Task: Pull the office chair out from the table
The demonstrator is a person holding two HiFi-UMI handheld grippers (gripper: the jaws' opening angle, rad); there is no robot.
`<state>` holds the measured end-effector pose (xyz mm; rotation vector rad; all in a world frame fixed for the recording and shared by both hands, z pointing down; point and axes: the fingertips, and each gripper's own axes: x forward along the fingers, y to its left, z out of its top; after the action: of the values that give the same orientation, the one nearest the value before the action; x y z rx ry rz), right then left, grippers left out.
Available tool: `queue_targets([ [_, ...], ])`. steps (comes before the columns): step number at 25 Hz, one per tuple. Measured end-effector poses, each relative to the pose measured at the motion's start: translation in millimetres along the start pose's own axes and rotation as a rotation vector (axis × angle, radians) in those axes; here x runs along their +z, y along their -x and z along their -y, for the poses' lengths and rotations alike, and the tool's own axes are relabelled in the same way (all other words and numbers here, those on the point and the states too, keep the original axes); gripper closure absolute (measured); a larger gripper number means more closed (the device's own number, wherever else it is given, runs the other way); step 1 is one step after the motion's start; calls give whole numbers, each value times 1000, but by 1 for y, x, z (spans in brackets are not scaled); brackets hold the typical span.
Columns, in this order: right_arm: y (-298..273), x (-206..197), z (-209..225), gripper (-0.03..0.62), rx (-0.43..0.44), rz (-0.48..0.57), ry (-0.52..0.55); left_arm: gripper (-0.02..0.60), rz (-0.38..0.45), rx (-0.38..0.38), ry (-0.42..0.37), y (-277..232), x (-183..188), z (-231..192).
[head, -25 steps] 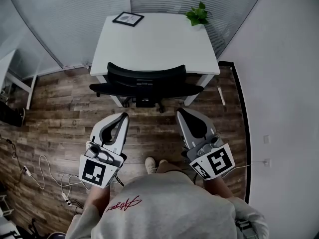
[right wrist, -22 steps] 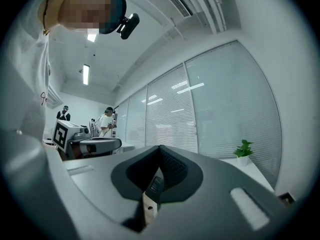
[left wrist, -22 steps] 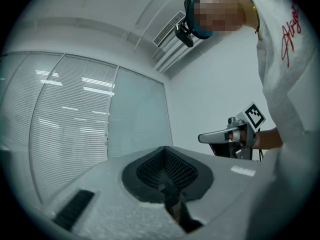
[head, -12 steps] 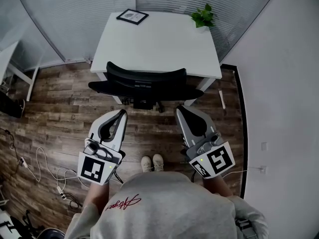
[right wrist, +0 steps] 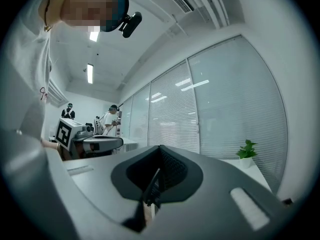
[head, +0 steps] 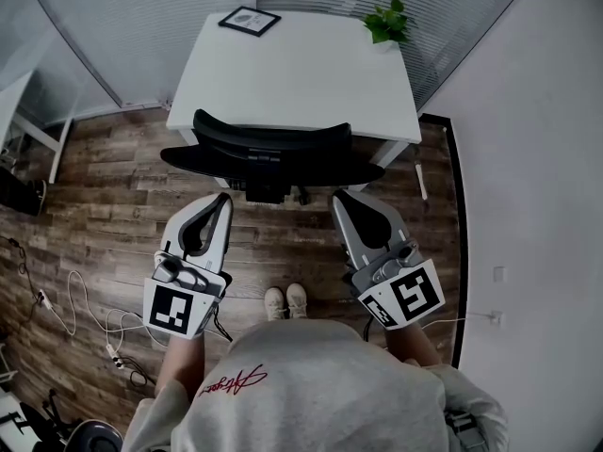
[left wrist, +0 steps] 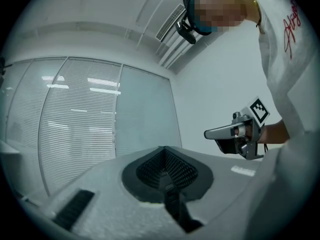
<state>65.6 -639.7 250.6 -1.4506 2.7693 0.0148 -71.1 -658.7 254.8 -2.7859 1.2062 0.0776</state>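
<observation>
The black office chair [head: 273,153] stands pushed in against the near edge of the white table [head: 292,73], its curved backrest and armrests facing me. My left gripper [head: 221,199] is held level just short of the chair's left side, its jaws shut with nothing in them. At the chair's right side my right gripper [head: 339,199] is held the same way, shut and empty, close to the armrest. Neither touches the chair. The left gripper view shows closed jaws [left wrist: 162,151] and the other gripper [left wrist: 235,134] to the right. The right gripper view shows closed jaws [right wrist: 160,149].
A framed picture [head: 249,20] and a potted plant [head: 388,19] sit at the table's far corners. Blinds-covered glass walls run behind the table and a white wall stands at the right. Cables [head: 66,318] lie on the wooden floor at the left. My shoes [head: 285,301] are between the grippers.
Both grippers have moved forward toward the chair, which now sits closer to their tips. My feet have come together under me.
</observation>
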Motion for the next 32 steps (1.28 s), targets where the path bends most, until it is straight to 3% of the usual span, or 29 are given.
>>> queue_targets([
  [4, -4, -7, 4, 597, 4, -16, 35, 583, -30, -5, -20, -2, -10, -4],
  [12, -13, -20, 11, 596, 24, -56, 64, 486, -31, 4, -42, -6, -14, -17],
  [14, -15, -22, 12, 594, 29, -64, 69, 464, -51, -20, -47, -7, -19, -16],
  [17, -19, -25, 13, 582, 41, -69, 91, 388, -90, -118, -65, -12, -30, -6],
  [19, -22, -28, 13, 552, 60, -80, 117, 338, -118, -176, -113, -15, -39, 0],
  [22, -30, -31, 6, 491, 115, -91, 195, 321, -198, -236, -257, -15, -57, -2],
  [25, -36, -48, 2, 405, 172, -175, 344, 310, -260, -240, -342, -15, -70, -11],
  [28, -40, -68, 3, 397, 184, -257, 435, 302, -317, -235, -407, -17, -81, -18],
  [32, -47, -83, 5, 388, 190, -293, 457, 289, -366, -253, -475, -21, -93, -26],
])
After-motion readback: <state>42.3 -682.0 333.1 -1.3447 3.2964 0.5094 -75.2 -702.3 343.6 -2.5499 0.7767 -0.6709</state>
